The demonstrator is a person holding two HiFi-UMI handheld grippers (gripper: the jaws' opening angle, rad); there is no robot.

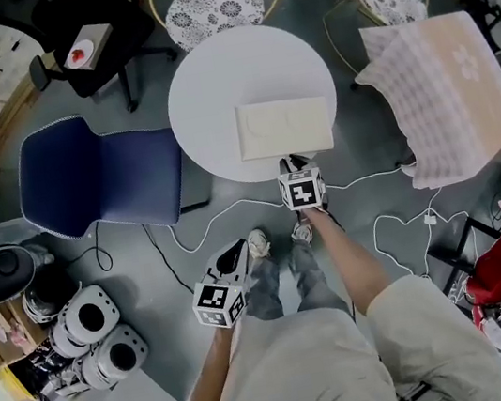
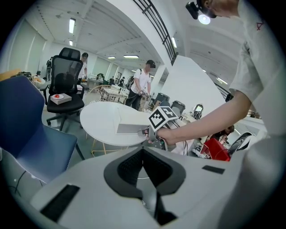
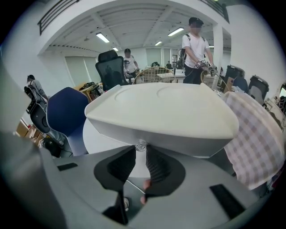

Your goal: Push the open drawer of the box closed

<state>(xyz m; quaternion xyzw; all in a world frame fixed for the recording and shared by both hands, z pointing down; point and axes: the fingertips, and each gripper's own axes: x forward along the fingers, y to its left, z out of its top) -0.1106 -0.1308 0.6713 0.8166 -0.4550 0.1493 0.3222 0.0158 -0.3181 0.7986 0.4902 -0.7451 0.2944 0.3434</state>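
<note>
— Where is the box (image 1: 284,127)?
— On the round white table (image 1: 205,98), toward its near edge and a little right of centre. A blue chair (image 1: 94,173) stands to the left of the table.
— And the right gripper (image 3: 141,153)?
— At the box's near face. Its jaws are clenched on the small clear knob (image 3: 140,145) of the drawer front (image 3: 187,143). How far that stands out of the box I cannot tell.
— The left gripper (image 2: 143,154)?
— Held low, near and to the left, well apart from the table, jaws closed together with nothing between them.
</note>
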